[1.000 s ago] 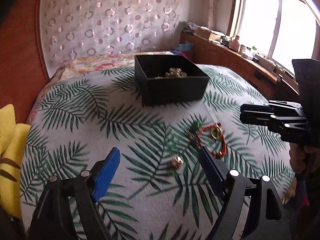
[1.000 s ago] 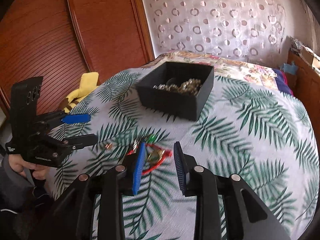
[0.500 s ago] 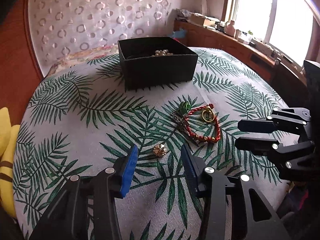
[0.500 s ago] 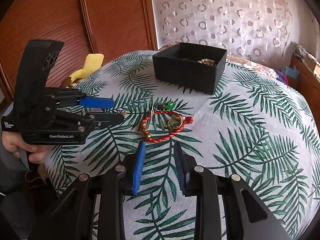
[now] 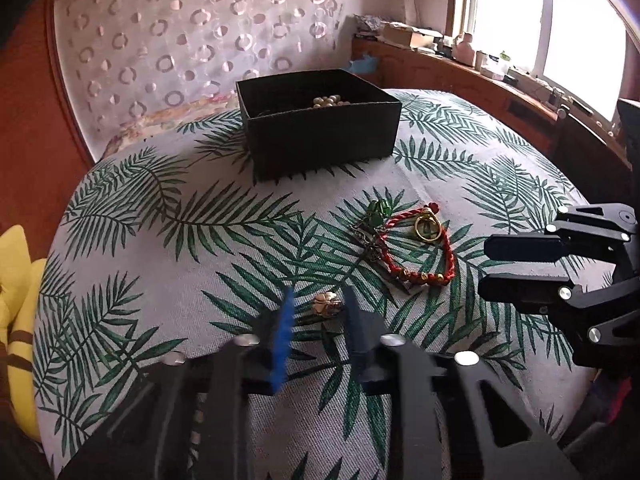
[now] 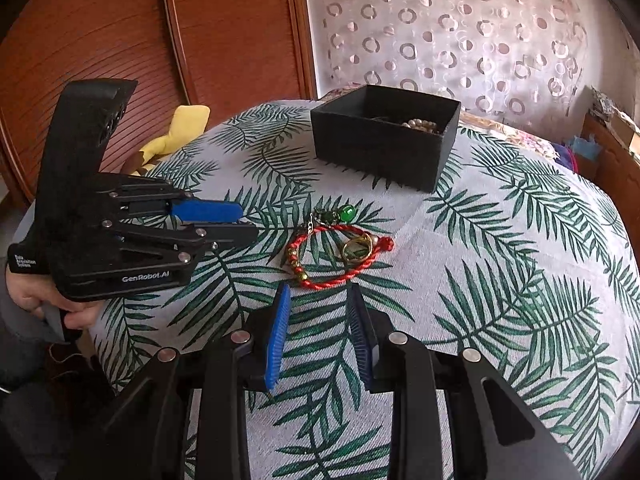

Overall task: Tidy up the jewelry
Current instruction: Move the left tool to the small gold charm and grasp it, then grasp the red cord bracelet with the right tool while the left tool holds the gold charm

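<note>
A: Narrowing seen on left gripper (image 5: 318, 312) since a second ago; small gold flower piece (image 5: 327, 304) now bracketed on palm-print cloth (image 5: 160, 264), not yet clamped.
B: Right gripper (image 6: 318, 300)?
A: Gap unchanged, part-open, nothing held; red bracelet (image 6: 336, 256) just ahead, black box (image 6: 384, 148) beyond.

We look across a round table (image 5: 168, 264) draped in a palm-leaf cloth. Behind it hangs a sheer curtain (image 5: 192, 40) patterned with rings, beside reddish wooden panelling (image 6: 120, 32). Daylight pours through a window (image 5: 560, 32) on our right, above a cluttered wooden ledge (image 5: 460, 68). A yellow cushion (image 5: 20, 300) sits at the table's left edge.
</note>
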Motion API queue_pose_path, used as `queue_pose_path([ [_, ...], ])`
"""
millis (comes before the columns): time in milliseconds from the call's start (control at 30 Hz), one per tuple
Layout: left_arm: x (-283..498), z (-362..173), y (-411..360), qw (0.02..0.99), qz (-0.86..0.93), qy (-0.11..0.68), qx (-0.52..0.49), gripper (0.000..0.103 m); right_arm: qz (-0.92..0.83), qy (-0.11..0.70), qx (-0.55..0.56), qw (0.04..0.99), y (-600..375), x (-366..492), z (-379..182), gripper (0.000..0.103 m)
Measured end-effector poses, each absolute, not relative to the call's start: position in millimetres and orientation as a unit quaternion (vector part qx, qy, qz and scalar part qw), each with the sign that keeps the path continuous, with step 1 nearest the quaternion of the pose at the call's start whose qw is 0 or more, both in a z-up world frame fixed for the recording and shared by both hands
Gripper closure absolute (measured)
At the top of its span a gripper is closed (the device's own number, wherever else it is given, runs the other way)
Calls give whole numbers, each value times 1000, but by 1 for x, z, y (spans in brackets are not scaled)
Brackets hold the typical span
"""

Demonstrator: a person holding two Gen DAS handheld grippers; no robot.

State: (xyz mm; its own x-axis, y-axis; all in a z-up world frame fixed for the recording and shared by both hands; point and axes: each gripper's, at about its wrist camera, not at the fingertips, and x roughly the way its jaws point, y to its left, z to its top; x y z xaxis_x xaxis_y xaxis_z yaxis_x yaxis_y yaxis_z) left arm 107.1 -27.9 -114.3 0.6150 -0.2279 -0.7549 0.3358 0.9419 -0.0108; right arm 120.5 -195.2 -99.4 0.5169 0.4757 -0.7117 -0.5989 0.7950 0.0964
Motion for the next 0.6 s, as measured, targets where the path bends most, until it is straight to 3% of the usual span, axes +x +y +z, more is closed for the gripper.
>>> queue_pose_path([
  [600, 96, -99, -10, 908, -158, 387, 27, 89, 341, 407, -136, 836, -156, 147, -105, 71],
])
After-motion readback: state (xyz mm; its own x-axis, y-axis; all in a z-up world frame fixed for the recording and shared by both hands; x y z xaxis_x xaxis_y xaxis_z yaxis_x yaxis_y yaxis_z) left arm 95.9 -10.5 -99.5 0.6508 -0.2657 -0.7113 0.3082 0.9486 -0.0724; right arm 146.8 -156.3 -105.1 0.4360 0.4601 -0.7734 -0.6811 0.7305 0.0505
